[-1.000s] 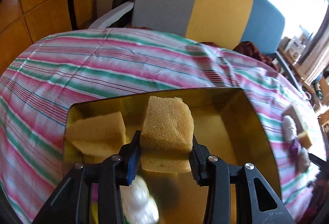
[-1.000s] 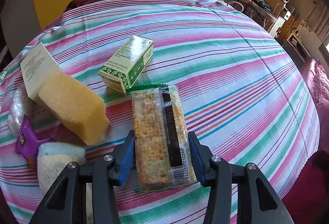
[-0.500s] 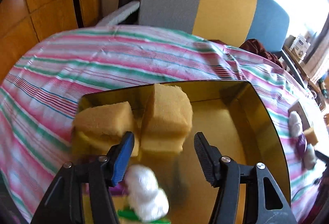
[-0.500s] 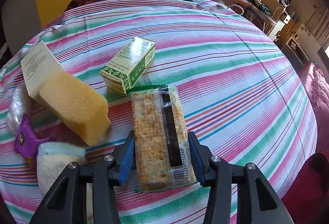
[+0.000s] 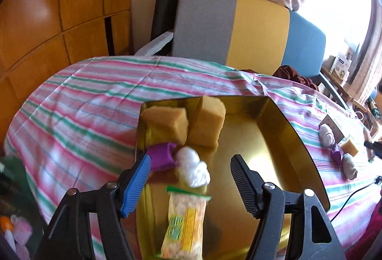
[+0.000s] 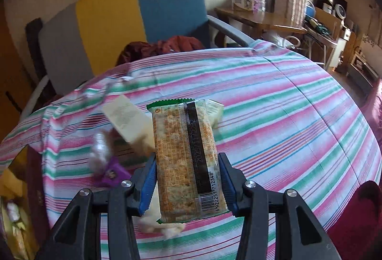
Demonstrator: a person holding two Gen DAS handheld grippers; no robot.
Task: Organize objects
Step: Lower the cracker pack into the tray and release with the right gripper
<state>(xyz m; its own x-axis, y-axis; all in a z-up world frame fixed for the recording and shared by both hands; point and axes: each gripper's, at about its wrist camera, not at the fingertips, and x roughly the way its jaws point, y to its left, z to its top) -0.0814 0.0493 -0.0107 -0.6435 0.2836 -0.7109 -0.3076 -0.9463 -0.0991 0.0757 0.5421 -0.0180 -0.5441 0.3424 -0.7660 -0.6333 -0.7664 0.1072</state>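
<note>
My left gripper (image 5: 189, 178) hovers over the gold tray (image 5: 293, 135), jaws opening, nothing between the pads. In the tray lie two yellow sponges (image 5: 164, 121) (image 5: 210, 121), a purple item (image 5: 162, 156), a white ball (image 5: 191, 168) and a cracker packet (image 5: 183, 224). My right gripper (image 6: 187, 178) is shut on another cracker packet (image 6: 186, 159), held above the striped cloth. Under and beside it lie a white box (image 6: 126, 119), a green box (image 6: 216, 112), a purple wrapper (image 6: 111, 172) and a blurred white ball (image 6: 100, 152).
A striped cloth (image 5: 83, 97) covers the round table. Behind it stands a grey, yellow and blue chair (image 5: 238, 28) with red fabric (image 6: 167, 45) on the seat. Wooden panels (image 5: 47, 9) are at the left; a side table (image 6: 257, 18) with a carton is at the right.
My left gripper let go of the sponge, which now stands in the tray, then opened and drew back. My right gripper lifted the cracker packet off the cloth.
</note>
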